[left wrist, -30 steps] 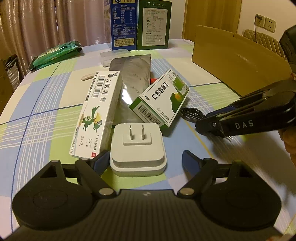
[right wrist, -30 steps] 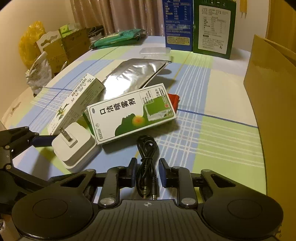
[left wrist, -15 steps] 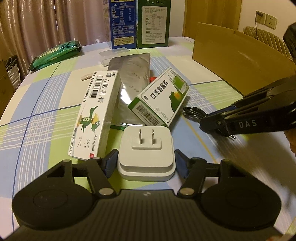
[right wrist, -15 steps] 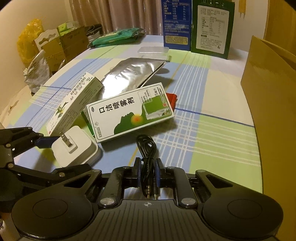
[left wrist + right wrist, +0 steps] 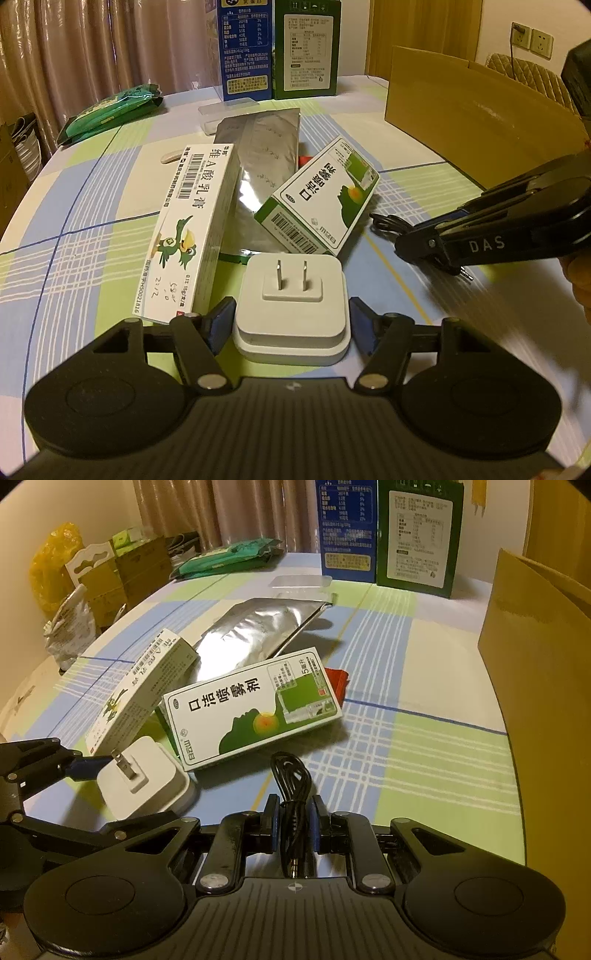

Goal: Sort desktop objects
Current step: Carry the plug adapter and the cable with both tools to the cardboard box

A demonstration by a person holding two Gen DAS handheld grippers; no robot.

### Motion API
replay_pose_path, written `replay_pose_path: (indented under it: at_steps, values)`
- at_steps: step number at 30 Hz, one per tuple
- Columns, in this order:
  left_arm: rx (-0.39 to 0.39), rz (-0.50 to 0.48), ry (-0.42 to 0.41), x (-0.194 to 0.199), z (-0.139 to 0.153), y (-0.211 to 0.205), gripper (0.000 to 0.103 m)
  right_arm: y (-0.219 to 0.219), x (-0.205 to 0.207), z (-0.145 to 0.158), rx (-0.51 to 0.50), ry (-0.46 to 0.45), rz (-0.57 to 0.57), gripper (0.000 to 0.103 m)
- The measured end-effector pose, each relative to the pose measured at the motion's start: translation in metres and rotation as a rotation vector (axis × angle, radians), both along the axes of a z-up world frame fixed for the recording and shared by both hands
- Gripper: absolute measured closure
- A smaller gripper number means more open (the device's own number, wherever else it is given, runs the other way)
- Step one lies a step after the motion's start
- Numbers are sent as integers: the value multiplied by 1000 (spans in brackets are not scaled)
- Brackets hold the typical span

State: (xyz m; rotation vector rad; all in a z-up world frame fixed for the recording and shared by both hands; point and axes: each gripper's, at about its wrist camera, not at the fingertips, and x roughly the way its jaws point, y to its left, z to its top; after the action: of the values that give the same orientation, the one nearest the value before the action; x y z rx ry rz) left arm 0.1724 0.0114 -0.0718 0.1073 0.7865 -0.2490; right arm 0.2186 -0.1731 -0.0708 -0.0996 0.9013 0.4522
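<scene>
A white plug charger [image 5: 291,314] lies prongs-up on the checked tablecloth [image 5: 92,229], between the blue pads of my left gripper [image 5: 291,325], which press on both its sides. A coiled black audio cable [image 5: 290,775] runs between the fingers of my right gripper [image 5: 293,819], which is shut on it, with the jack end pointing back at the camera. In the left wrist view the right gripper [image 5: 424,247] sits to the right of the charger, the cable [image 5: 388,223] at its tip.
Just beyond the charger lie a white ointment box [image 5: 192,229], a green-and-white spray box [image 5: 321,199] and a silver foil pouch [image 5: 266,155]. A brown cardboard box [image 5: 472,110] stands at the right. Blue [image 5: 245,48] and green [image 5: 306,48] cartons stand at the back, a green packet [image 5: 110,114] far left.
My left jaws have drawn in from wide apart until they touch the charger's sides. The right jaws have narrowed fully onto the black cable. Neither hand has shifted.
</scene>
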Motion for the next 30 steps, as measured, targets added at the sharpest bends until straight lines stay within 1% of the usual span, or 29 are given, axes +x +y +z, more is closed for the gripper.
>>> replay_pose_path:
  at_steps: [4, 8, 13, 20, 25, 30]
  values:
    - [-1, 0, 0, 0, 0, 0, 41, 1, 3, -1, -3, -8, -3, 91]
    - [-1, 0, 1, 0, 0, 0, 41, 4, 1, -1, -29, -15, 12, 91]
    - [4, -3, 4, 0, 0, -1, 43, 5, 1, 1, -29, -2, 6, 91]
    - [4, -7, 5, -3, 4, -4, 43, 1, -2, 17, 5, -43, -17, 91]
    - [3, -4, -1, -5, 12, -7, 43, -7, -6, 28, 26, -64, -46, 91]
    - [4, -4, -9, -7, 24, -14, 43, -19, -15, 44, 54, -100, -71, 91]
